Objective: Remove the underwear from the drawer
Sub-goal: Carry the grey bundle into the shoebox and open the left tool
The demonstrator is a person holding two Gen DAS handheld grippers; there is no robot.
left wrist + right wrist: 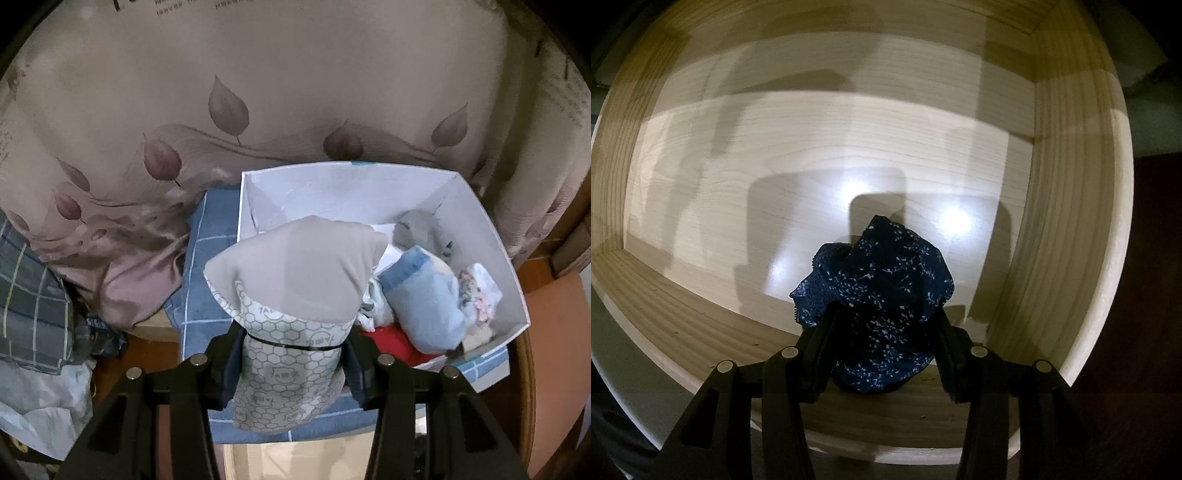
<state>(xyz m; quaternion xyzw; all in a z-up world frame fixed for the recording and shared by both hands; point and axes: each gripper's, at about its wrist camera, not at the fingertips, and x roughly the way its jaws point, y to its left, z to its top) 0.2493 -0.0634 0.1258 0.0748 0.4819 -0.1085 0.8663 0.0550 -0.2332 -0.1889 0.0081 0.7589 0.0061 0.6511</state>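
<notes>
Left tongs [293,345] clamped on beige underwear with honeycomb-print band [295,295] above white cardboard box [369,192] of folded clothes, right tongs [882,334] gripping bunched navy floral underwear [882,288] inside pale wooden drawer [849,147], near its front edge

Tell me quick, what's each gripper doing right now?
Left gripper: closed on the beige and hexagon-print underwear.
Right gripper: closed on the navy floral underwear over the wooden drawer.

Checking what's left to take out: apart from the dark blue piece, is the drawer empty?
Empty as far as visible: only bare wood in the drawer; the dark blue underwear sits in the right gripper.
</notes>
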